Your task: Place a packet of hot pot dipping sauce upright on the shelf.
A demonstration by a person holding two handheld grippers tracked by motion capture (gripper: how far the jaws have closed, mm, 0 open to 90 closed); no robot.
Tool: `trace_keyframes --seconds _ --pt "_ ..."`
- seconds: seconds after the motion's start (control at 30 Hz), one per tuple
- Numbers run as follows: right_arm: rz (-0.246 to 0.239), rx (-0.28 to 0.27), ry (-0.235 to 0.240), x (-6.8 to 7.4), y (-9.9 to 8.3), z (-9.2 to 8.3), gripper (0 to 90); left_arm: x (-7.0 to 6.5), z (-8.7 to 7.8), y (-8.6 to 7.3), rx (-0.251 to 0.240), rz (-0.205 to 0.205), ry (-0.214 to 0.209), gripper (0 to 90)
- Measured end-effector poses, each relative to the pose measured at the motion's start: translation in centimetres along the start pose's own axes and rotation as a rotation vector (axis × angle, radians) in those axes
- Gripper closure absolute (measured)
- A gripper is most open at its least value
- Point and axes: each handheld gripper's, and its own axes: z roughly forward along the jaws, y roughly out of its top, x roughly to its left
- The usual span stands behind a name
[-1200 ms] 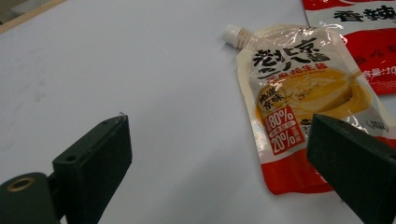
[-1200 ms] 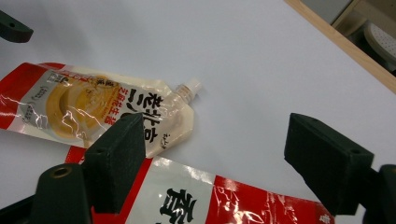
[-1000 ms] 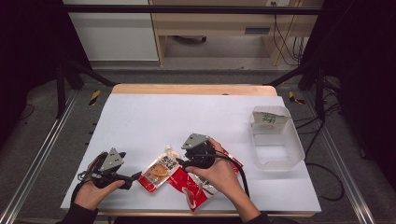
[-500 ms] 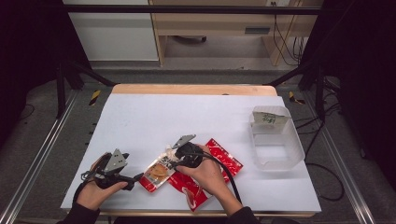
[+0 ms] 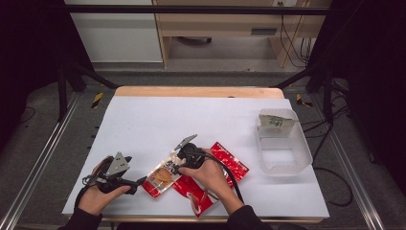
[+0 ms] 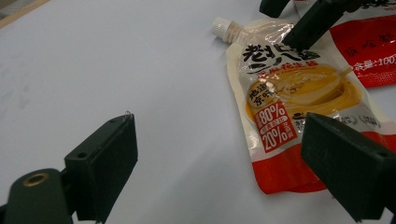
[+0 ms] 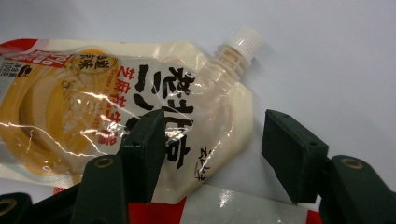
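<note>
My right gripper [image 7: 210, 144] has just been narrowing its jaws, which now straddle the spout corner of the cream-and-orange spouted sauce pouch [image 5: 163, 176], not yet pinching. The pouch lies flat near the front edge, overlapping a red foil packet [image 5: 230, 163]. My left gripper [image 6: 219, 168] rests gaping beside it. The white tabletop [image 5: 191, 120] carries a clear plastic tub [image 5: 282, 143] far right; dark floor surrounds.

The spouted pouch [image 6: 289, 112] reads "80%" and "20%" on a red label.
</note>
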Motion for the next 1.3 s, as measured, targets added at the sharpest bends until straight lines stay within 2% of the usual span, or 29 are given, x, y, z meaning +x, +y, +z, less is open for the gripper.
trace_keyframes --seconds 0.13,0.3,0.33,0.47,0.63,0.73,0.8,1.0,1.17,1.3 --pt "0.01 0.015 0.021 0.2 0.0 0.0 42.1 0.1 0.0 0.0 0.008 0.005 -0.001 11.1" --pt "0.035 0.024 0.02 0.2 0.0 0.0 45.4 0.1 0.0 0.0 0.005 0.003 -0.001 11.1" --pt "0.033 0.027 0.024 0.3 0.0 -0.1 51.3 0.1 0.0 0.0 0.005 0.002 -0.002 11.1" --pt "0.01 0.035 0.018 0.8 0.1 -0.2 61.5 0.1 0.1 0.0 0.004 0.001 -0.002 11.1" --pt "0.022 0.046 0.018 0.9 0.2 -0.2 71.4 0.0 0.1 0.0 0.005 0.003 -0.005 11.1" --pt "0.03 0.044 0.015 1.1 0.3 -0.3 81.9 0.0 0.0 0.0 0.0 0.0 -0.002 11.1" --pt "0.045 0.038 0.019 1.2 0.4 -0.2 86.2 0.1 0.0 0.0 -0.002 -0.004 -0.001 11.1" --pt "0.049 -0.003 0.006 1.0 1.6 -0.7 88.5 0.4 -0.2 0.0 -0.015 -0.014 0.003 11.2" --pt "0.038 -0.053 -0.003 0.6 3.0 -1.9 89.0 0.6 -0.4 0.0 -0.026 -0.027 0.002 11.2" --pt "0.01 -0.101 -0.009 0.2 4.2 -3.2 89.1 0.8 -0.6 0.1 -0.047 -0.044 0.004 11.3"
